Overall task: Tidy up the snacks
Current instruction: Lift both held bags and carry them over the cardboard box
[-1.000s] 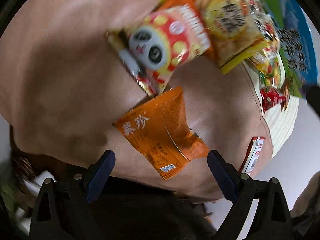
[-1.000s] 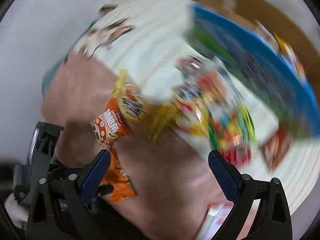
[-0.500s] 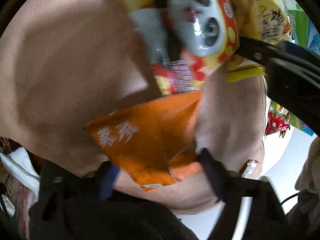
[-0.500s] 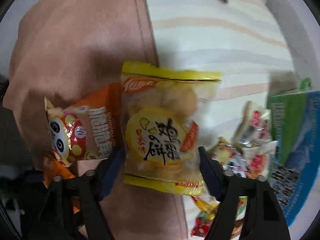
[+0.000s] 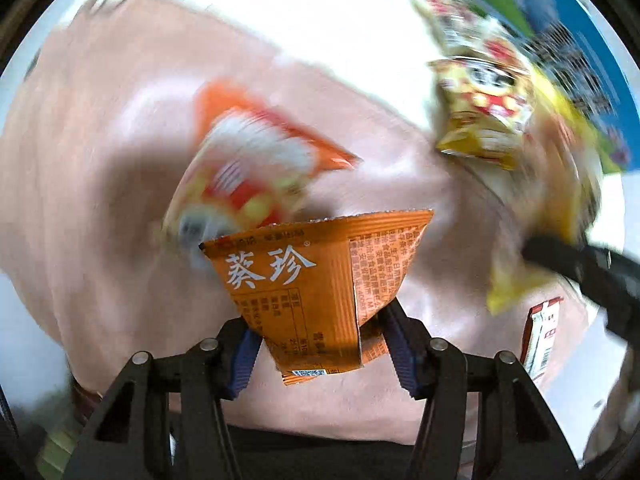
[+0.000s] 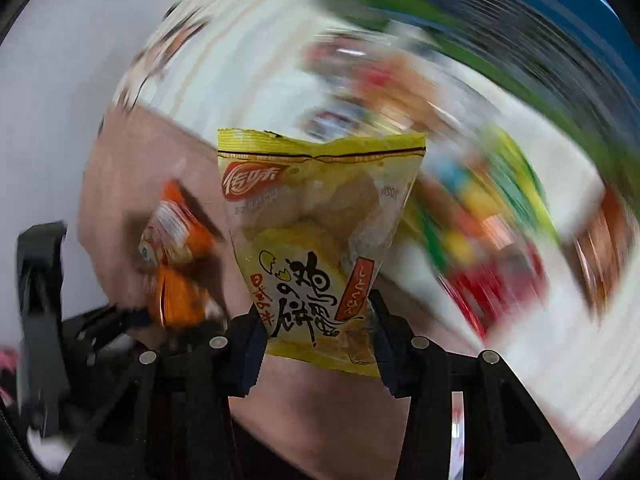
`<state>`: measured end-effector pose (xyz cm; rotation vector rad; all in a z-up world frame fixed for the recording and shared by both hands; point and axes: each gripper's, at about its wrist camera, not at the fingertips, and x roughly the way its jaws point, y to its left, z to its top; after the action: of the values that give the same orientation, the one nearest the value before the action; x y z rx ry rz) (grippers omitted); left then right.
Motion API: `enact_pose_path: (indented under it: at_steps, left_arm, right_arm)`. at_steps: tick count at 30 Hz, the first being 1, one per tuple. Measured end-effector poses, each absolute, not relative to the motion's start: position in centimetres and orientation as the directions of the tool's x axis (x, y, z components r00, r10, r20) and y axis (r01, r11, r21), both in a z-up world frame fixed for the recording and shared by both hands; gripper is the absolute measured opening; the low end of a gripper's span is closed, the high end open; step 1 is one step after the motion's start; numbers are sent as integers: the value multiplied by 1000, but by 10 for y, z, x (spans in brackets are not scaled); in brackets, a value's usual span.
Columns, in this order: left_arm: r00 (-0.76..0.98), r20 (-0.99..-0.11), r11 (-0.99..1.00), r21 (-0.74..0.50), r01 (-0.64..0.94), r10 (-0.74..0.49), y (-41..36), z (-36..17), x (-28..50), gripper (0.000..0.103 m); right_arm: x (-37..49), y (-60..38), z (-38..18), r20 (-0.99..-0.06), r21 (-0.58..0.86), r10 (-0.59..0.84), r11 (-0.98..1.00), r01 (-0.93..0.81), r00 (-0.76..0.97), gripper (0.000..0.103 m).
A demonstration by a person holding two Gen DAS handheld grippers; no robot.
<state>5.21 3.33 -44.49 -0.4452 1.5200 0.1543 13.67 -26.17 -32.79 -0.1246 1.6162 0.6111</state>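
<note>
My left gripper [image 5: 320,352] is closing on an orange snack packet [image 5: 316,280] with white characters; its blue pads pinch the packet's lower part, and the packet stands lifted above the pink cloth [image 5: 100,200]. In the right wrist view, my right gripper [image 6: 316,344] is closing on a yellow egg-biscuit packet [image 6: 316,240], whose bottom corners sit pinched between the pads. A red and orange panda packet [image 5: 256,176] lies blurred on the cloth behind the orange one. The right gripper's black frame shows at the left view's right edge with the yellow packet [image 5: 560,208].
More loose packets [image 5: 484,108] lie on the striped white cloth [image 6: 248,52] at the upper right. A blue and green box [image 5: 568,40] stands beyond them. A small red and white packet [image 5: 540,336] sits at the pink cloth's right edge.
Both grippers have closed from wide open onto their packets. The orange packet has come up off the cloth in the left gripper. The right gripper swung over and took the yellow packet.
</note>
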Motion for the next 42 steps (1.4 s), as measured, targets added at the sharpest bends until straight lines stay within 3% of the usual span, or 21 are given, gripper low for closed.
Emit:
enact_pose_path:
  at_steps: [6, 8, 10, 19, 21, 22, 23, 26, 35, 42]
  left_arm:
    - [54, -992, 984, -119, -130, -112, -27, -443, 91, 54]
    - [37, -994, 991, -105, -85, -102, -39, -450, 98, 54]
    - [16, -995, 993, -98, -63, -97, -47, -457, 103, 56]
    - [-28, -987, 982, -157, -109, -161, -31, -475, 103, 58]
    - [-24, -986, 980, -159, -119, -163, -23, -475, 103, 58]
    - [-16, -988, 981, -152, -117, -155, -18, -474, 102, 56]
    - [-9, -989, 984, -142, -110, -144, -18, -470, 101, 55]
    - [31, -994, 993, -103, -66, -101, -23, -456, 101, 51]
    - [135, -979, 988, -154, -7, -152, -23, -385, 109, 51]
    - [257, -926, 961, -274, 45, -277, -18, -282, 168, 51]
  right_arm:
    - [107, -353, -359, -924, 351, 322, 928, -123, -205, 52]
    - [101, -369, -365, -932, 326, 310, 943, -62, -187, 71]
    - [95, -380, -354, -945, 310, 305, 950, -28, -118, 81]
    - [102, -356, -345, -958, 282, 283, 959, 42, -40, 82]
    - [103, -340, -359, -974, 223, 223, 975, 7, -39, 78]
    - [102, -338, -364, -975, 220, 220, 976, 6, -37, 58]
    - [101, -337, -367, -976, 216, 217, 976, 6, -33, 48]
    - [96, -333, -364, -974, 228, 228, 974, -5, -7, 41]
    - [99, -357, -301, -922, 377, 374, 926, 10, 97, 38]
    - [158, -366, -207, -840, 489, 484, 871, -44, 247, 38]
